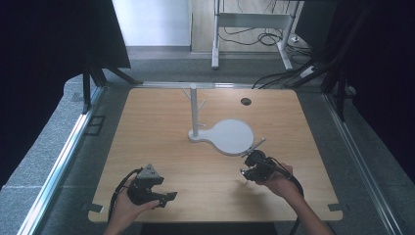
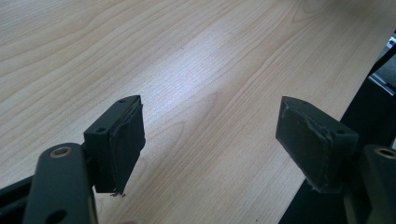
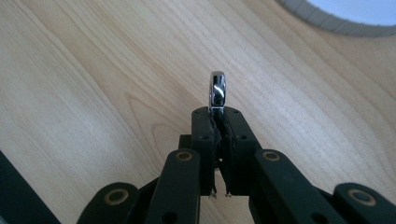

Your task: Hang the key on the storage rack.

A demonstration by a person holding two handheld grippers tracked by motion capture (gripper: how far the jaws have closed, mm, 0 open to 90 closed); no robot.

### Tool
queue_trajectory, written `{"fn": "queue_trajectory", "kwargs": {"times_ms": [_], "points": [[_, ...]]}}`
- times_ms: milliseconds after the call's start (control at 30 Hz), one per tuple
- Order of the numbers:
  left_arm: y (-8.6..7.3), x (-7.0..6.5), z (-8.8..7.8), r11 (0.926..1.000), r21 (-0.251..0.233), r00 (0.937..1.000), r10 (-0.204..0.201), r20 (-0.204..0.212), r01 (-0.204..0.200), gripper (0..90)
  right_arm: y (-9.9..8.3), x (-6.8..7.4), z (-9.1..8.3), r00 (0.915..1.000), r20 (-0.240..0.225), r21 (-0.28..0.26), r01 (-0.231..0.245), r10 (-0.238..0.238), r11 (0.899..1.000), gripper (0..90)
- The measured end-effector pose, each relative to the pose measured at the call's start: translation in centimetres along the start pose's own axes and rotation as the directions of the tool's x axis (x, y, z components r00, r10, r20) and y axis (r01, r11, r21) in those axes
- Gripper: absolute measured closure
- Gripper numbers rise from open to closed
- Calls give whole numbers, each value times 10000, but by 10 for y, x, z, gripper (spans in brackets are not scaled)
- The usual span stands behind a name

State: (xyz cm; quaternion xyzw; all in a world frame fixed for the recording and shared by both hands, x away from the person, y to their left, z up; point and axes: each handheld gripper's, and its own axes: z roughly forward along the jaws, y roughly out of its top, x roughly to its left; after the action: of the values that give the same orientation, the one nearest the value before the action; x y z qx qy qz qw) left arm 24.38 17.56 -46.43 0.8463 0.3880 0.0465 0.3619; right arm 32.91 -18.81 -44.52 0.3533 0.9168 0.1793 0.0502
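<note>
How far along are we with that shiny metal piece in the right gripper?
Pickup looks done: the right gripper is shut on a thin chrome piece, held just above the wooden table near the grey stand's round base. Nothing hangs on the stand's pegs yet. The left gripper waits open.

Floor: grey carpet (image 1: 54, 142) surrounds the table beyond both tools, with metal rails (image 1: 58, 166) along each side.
Far end: a white metal frame (image 1: 252, 22) stands well past the tools, black cables (image 1: 266, 38) tangled under it.
Sides: dark panels (image 1: 44, 44) close in left and right.
Wall: a pale surface (image 1: 151, 22) at the far end, softly lit.
</note>
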Motion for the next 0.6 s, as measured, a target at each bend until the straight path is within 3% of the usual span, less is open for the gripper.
{"fn": "queue_trajectory", "kwargs": {"times_ms": [600], "points": [[1, -3, 0, 10000, -14, 10000, 50, 7, -50, 243, 28, -7, -16, 9999, 137, -650, 74, -65, 9979, 842]]}}
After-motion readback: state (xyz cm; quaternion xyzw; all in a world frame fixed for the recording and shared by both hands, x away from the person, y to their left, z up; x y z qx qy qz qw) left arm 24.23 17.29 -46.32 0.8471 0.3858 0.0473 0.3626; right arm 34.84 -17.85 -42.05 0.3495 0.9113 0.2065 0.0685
